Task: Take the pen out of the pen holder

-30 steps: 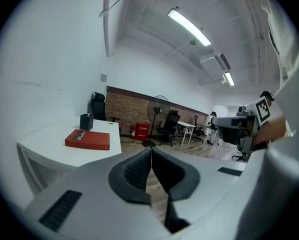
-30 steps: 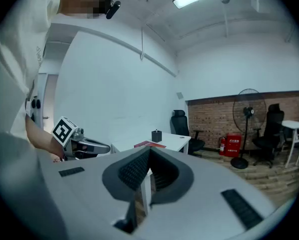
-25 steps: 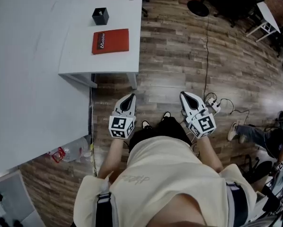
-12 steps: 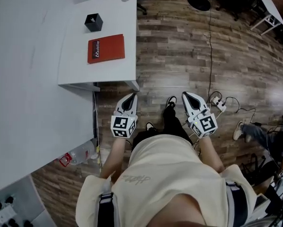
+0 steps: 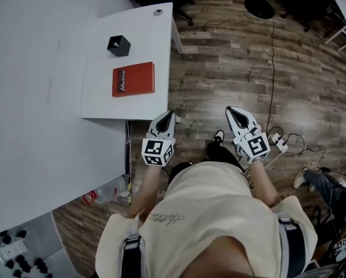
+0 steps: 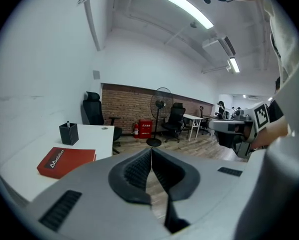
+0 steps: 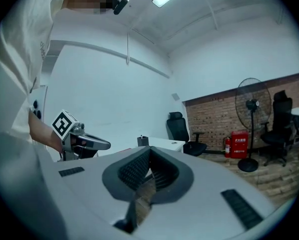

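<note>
A black square pen holder (image 5: 118, 45) stands near the far end of the white table (image 5: 98, 100). In the left gripper view the pen holder (image 6: 68, 133) has a pen tip (image 6: 67, 123) poking out. A red book (image 5: 133, 79) lies just on the near side of it. My left gripper (image 5: 169, 114) hovers by the table's near right corner, jaws shut and empty. My right gripper (image 5: 232, 110) is over the wooden floor to the right, jaws also shut with nothing in them. In the right gripper view the pen holder (image 7: 142, 141) is small and far off.
Beyond the table stand a black office chair (image 6: 93, 115), a standing fan (image 6: 159, 115) and a red fire extinguisher (image 6: 145, 129). A power strip (image 5: 277, 141) with cables lies on the floor at right. A bottle (image 5: 106, 191) lies on the floor by the table.
The person has walked toward the table with both grippers. The table corner, book and pen holder now lie closer to the left gripper. Both jaws stay shut.
</note>
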Demonstrator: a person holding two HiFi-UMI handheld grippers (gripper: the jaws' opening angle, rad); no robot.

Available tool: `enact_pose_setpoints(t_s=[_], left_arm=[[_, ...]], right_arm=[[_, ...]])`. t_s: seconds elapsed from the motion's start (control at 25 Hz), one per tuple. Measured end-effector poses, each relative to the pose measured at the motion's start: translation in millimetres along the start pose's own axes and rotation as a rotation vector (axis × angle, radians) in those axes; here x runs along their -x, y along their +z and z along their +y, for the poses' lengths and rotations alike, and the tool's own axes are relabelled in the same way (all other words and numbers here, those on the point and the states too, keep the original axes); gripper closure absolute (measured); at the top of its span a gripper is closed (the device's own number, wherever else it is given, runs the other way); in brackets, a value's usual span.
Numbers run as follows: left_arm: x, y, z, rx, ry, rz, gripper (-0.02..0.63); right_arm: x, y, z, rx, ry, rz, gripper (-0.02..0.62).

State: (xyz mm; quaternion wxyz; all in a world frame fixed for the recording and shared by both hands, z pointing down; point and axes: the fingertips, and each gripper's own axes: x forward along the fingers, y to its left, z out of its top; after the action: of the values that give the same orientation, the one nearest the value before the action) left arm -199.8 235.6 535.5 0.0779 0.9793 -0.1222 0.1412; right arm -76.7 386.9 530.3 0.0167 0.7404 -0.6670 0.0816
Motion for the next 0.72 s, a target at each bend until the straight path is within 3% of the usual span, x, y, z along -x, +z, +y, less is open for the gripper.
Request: enact_pose_setpoints(t_s=[0.16, 0.44, 0.72], left_arm=[[-28, 18, 0, 0.023, 0.048, -0.015, 0.586], [-58, 15, 3, 0.045, 0.100, 0.030, 0.587], [-108, 13, 18, 0.048, 0.079, 0.053, 0.586]], right_arm=[[-17, 8, -33, 0.019, 0.056, -0.009, 0.588], [-32, 10, -66, -0.014, 0.080, -0.022, 0.588], [-46, -15, -86, -0.048, 0.077, 0.058, 0.588]])
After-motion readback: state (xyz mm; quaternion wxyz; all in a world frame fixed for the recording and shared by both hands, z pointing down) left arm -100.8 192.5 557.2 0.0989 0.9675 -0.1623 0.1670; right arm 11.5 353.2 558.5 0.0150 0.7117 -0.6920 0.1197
